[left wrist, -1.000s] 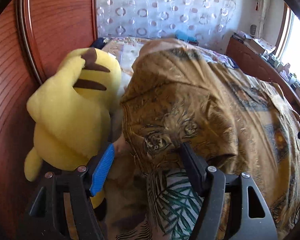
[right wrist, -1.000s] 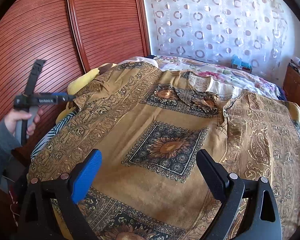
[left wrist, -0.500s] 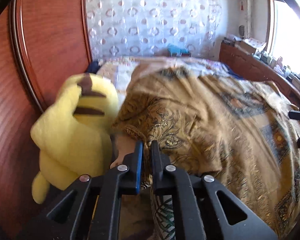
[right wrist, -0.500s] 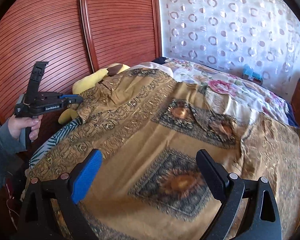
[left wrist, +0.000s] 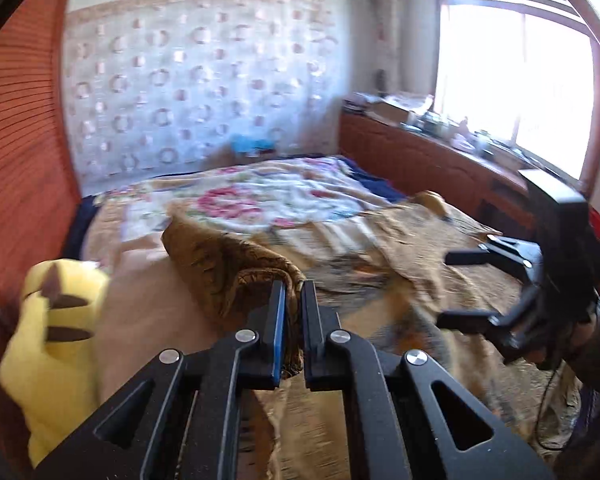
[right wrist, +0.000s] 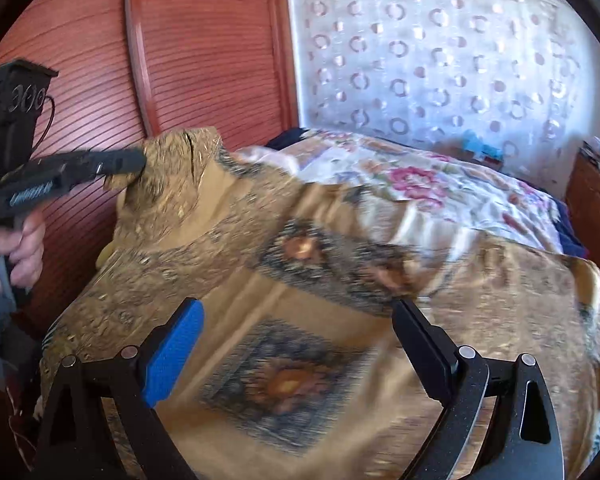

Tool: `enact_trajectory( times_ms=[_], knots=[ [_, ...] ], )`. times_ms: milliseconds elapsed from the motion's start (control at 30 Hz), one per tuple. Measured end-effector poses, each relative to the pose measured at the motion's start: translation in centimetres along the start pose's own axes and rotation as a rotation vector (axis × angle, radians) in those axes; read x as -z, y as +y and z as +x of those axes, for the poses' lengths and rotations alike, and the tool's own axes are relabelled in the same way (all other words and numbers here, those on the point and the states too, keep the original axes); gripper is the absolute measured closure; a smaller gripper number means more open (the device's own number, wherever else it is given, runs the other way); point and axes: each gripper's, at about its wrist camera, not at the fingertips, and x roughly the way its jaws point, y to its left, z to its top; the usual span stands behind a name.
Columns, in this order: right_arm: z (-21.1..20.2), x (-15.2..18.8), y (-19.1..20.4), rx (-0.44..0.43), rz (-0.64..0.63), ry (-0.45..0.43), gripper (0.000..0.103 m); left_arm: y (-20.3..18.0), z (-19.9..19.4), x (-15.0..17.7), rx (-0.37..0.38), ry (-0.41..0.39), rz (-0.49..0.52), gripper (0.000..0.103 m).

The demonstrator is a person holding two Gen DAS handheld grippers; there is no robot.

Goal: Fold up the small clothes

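Note:
A golden-brown patterned shirt [right wrist: 300, 304] with dark sunflower squares lies spread over the bed. My left gripper [left wrist: 293, 292] is shut on a fold of the shirt's [left wrist: 228, 268] left edge and holds it raised above the bed. In the right wrist view that same left gripper [right wrist: 134, 162] pinches the lifted corner at the left, a hand [right wrist: 16, 248] around its handle. My right gripper [right wrist: 300, 324] stands open over the middle of the shirt, with nothing between its fingers. It also shows at the right of the left wrist view, the right gripper [left wrist: 448, 288] open there too.
A yellow plush toy [left wrist: 48, 344] lies at the bed's left edge against the red-brown wardrobe doors [right wrist: 204, 48]. A floral bedspread [left wrist: 276, 196] covers the far half of the bed. A wooden counter [left wrist: 432, 156] with clutter runs under the window [left wrist: 512, 80] at right.
My left gripper closed on the shirt's left edge, then rose and swung right, lifting the fabric off the plush toy. My right gripper stayed open and drifted a little over the shirt.

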Motion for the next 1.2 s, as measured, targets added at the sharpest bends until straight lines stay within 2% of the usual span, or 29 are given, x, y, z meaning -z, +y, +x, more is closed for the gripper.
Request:
enact_trajectory(
  times_ms=[33,100,133,167,200,267,300,367,433,533,667,733,800,900,1067,1133,1200],
  knots=[
    [-0.2,0.1,-0.6,0.008,0.007,0.001,0.007,-0.8,0.2,0.0,0.02,0.005,0.01,0.095],
    [-0.3,0.4,-1.5,0.023,0.017,0.004,0.007,-1.2,0.6,0.2,0.034,0.028,0.016,0.087],
    [-0.3,0.5,-1.8,0.031,0.019,0.006,0.007,-1.3,0.5,0.3,0.035,0.034,0.02,0.076],
    [-0.2,0.5,-2.1,0.037,0.02,0.011,0.007,-1.3,0.2,0.5,0.031,0.028,0.021,0.058],
    [0.0,0.4,-2.4,0.04,0.021,0.013,0.007,-1.1,-0.4,0.8,0.014,0.013,0.014,0.049],
    [0.4,0.0,-2.1,0.035,0.021,0.016,0.007,-0.2,-1.2,1.3,-0.028,0.007,-0.013,0.023],
    [0.8,-0.2,-2.0,0.028,0.021,0.021,0.007,0.0,-1.4,1.4,-0.043,0.005,-0.017,0.021],
    [1.7,-0.9,-1.3,0.005,0.01,0.026,0.01,0.6,-1.7,1.9,-0.089,0.002,-0.02,0.021],
    [2.8,-1.5,-1.0,-0.018,-0.001,0.039,0.018,1.4,-1.8,2.6,-0.136,0.024,-0.03,0.021],
    [5.1,-2.4,-0.9,-0.035,-0.018,0.057,0.027,2.0,-1.5,3.9,-0.153,0.051,-0.049,0.021],
    [8.3,-3.3,0.3,-0.075,-0.039,0.084,0.029,2.4,-0.2,5.6,-0.194,0.102,-0.064,0.021],
    [9.9,-4.0,0.6,-0.117,-0.053,0.09,0.034,2.5,0.7,6.5,-0.222,0.135,-0.069,0.021],
    [11.4,-4.4,1.7,-0.154,-0.072,0.107,0.044,2.6,1.3,7.5,-0.244,0.16,-0.076,0.021],
    [14.0,-4.9,2.8,-0.184,-0.098,0.142,0.047,2.9,2.1,8.8,-0.24,0.198,-0.109,0.021],
    [17.6,-5.1,4.2,-0.178,-0.149,0.199,0.048,2.6,3.0,9.9,-0.253,0.236,-0.113,0.021],
    [18.6,-4.9,4.4,-0.166,-0.169,0.227,0.053,2.8,3.1,10.1,-0.249,0.247,-0.12,0.021],
    [18.9,-4.8,4.7,-0.137,-0.206,0.215,0.059,3.0,3.4,10.3,-0.255,0.267,-0.131,0.021]
  ],
)
